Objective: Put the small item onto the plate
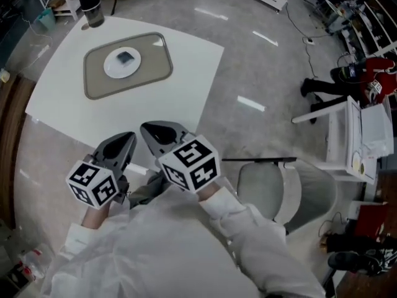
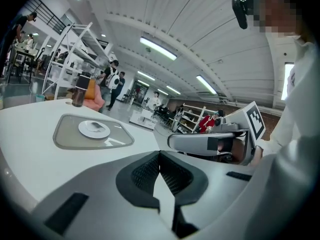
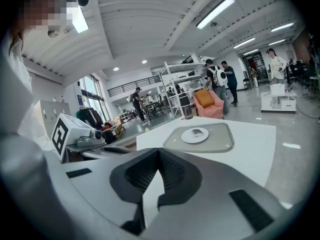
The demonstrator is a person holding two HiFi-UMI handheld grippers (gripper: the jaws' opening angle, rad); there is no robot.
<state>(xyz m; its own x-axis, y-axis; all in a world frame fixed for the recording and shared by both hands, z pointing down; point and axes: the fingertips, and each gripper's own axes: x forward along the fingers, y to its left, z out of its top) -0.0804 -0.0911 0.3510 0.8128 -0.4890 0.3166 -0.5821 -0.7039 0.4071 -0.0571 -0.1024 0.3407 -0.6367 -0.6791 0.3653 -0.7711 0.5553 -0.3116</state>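
From the head view we see a white bench [image 1: 186, 61] with a grey mat [image 1: 158, 73] laid on it; a white plate [image 1: 110, 67] sits in the middle of the mat, and the small item [image 1: 124, 58], dark and flat, lies on the plate; a dark tumbler [image 1: 91, 5] stands upright at the bench's far corner, off the mat. The left gripper [image 1: 127, 139] and the right gripper [image 1: 147, 129] are held side by side near the bench's near edge, well apart from the plate, with white sleeves [image 1: 186, 241] behind them; a grey chair [image 1: 273, 188] stands on the floor to the right.

In the left gripper view we find its fingers [image 2: 145, 171] closed together at the tips with nothing between them; beyond them lie the mat [image 2: 65, 136] and the plate [image 2: 85, 131] with the small item [image 2: 98, 128] on it; the right gripper [image 2: 200, 141] shows just to the right.

In the right gripper view its fingers [image 3: 142, 173] are likewise closed on nothing; the plate [image 3: 189, 138] carries the small item [image 3: 196, 132] on the mat [image 3: 220, 143], with the tumbler [image 3: 188, 112] standing behind.
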